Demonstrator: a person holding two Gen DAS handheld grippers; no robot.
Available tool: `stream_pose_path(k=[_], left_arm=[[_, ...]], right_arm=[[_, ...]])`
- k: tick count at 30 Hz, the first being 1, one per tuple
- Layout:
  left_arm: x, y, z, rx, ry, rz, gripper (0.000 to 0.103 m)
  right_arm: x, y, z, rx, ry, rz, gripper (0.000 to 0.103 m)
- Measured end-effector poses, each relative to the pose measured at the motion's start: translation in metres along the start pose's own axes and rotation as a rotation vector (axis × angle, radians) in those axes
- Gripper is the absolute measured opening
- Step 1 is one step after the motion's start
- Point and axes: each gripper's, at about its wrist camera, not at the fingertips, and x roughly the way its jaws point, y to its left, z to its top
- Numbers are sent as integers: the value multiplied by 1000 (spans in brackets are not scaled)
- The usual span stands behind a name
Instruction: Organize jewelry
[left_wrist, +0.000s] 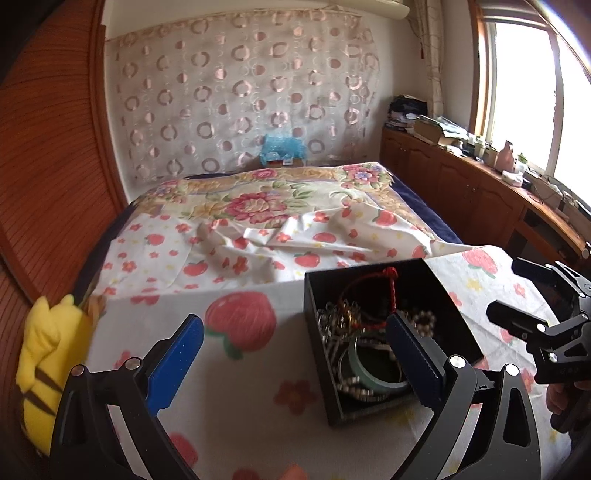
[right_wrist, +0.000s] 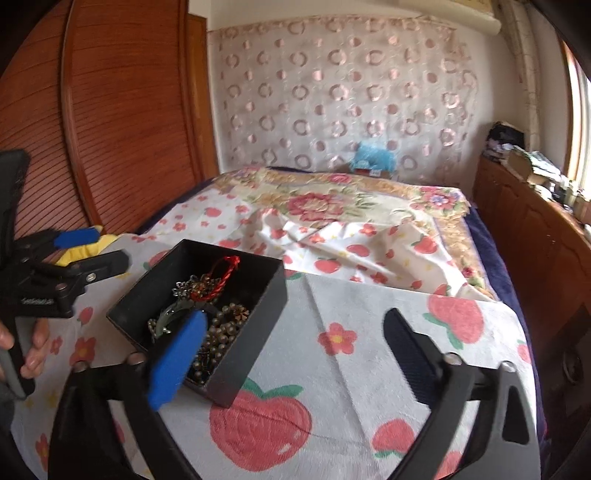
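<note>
An open black rectangular box (left_wrist: 373, 402) sits on a white desk cloth printed with red apples and flowers (left_wrist: 240, 369), in front of the bed. Inside the box lies a tangle of jewelry: a red braided cord (left_wrist: 388, 291), silver chains (left_wrist: 334, 317), a pale green bangle (left_wrist: 369, 376) and dark beads (right_wrist: 221, 332). The left gripper (left_wrist: 295, 363) stands wide open and empty, its right finger over the box. The right gripper (right_wrist: 291, 354) is also spread wide, holding nothing, just right of the box. A yellow plush toy (left_wrist: 48, 354) lies left of the box.
</note>
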Motion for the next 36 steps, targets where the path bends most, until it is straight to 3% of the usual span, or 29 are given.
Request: stream_pose_path(k=[6, 15, 36], left_arm=[[-23, -2, -22, -4, 10, 20, 95], [-62, -12, -52, -15, 11, 31, 95], [-167, -33, -66, -25, -139, 48, 95]], right_arm=[[-9, 7, -12, 26, 33, -14, 100], [-49, 23, -31, 54, -16, -28, 100], [-157, 50, -42, 86, -186, -62, 100]])
